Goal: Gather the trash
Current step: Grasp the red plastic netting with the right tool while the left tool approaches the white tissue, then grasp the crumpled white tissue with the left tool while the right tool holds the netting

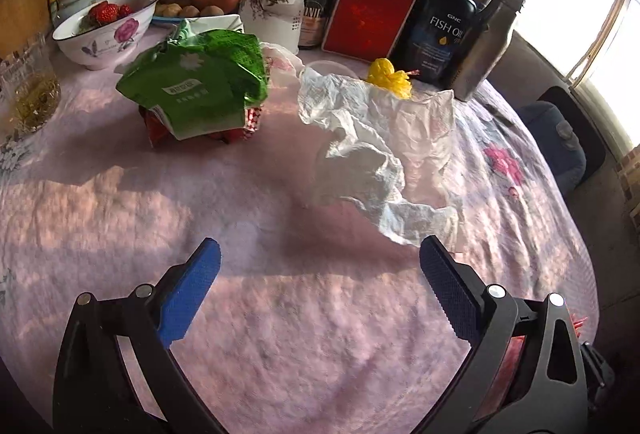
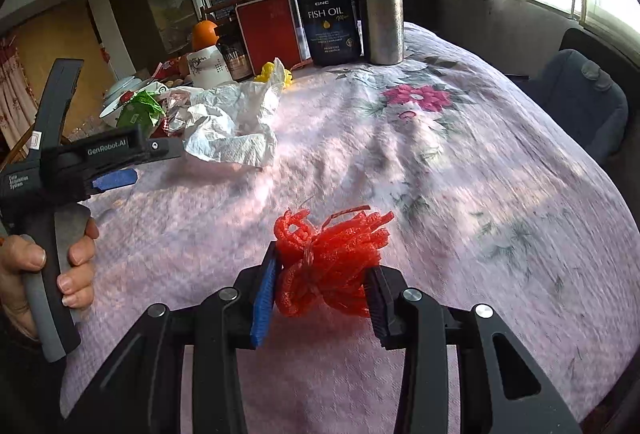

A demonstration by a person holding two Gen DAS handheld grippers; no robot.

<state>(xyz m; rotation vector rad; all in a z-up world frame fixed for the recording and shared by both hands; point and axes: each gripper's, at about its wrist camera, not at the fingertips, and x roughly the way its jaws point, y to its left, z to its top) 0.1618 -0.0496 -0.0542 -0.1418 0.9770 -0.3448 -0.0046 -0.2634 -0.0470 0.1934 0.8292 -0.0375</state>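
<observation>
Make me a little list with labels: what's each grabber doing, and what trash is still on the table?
right gripper: shut on a red foam fruit net
left gripper: open, nothing between its fingers, near the tissue
trash on table: crumpled white paper tissue, crumpled green plastic wrapper, small yellow plastic wad
table cover: pink flowered cloth

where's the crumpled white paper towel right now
The crumpled white paper towel lies on the pink tablecloth, right of the green wrapper and just in front of the yellow wad, ahead of the open left gripper.
</observation>
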